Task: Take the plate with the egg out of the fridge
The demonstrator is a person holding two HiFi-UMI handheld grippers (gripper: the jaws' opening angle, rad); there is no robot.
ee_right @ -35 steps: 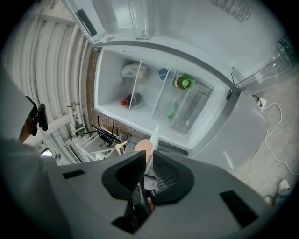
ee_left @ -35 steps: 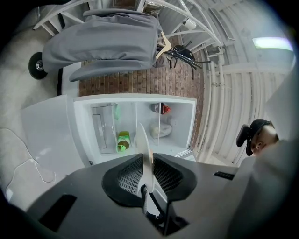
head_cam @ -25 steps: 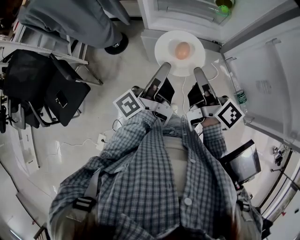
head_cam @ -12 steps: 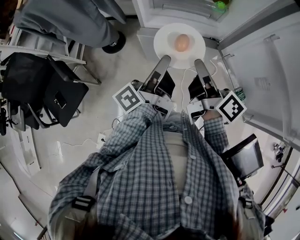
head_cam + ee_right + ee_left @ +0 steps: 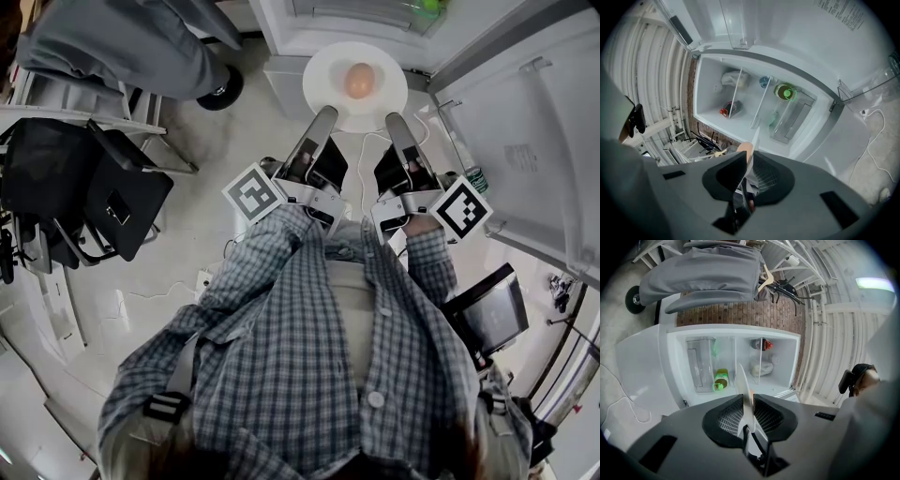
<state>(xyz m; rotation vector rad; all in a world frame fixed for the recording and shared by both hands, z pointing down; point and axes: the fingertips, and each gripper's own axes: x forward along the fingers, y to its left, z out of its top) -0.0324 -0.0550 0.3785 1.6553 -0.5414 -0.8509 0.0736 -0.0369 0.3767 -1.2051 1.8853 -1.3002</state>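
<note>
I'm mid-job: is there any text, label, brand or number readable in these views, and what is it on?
Nothing can be quoted.
Sticker on the open fridge door: lines of print, too small and blurred to read.
Green bottle in the fridge: label unreadable.
Cubes on the left gripper and right gripper: black-and-white square markers, no letters.
Plate: no print.

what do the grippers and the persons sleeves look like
The left gripper and right gripper each have long silver-grey jaws on a dark body, and each carries a white cube printed with a black square marker. Seen up close, the pads are black with a fine mesh texture. The sleeves are grey-blue checked shirt cloth.
</note>
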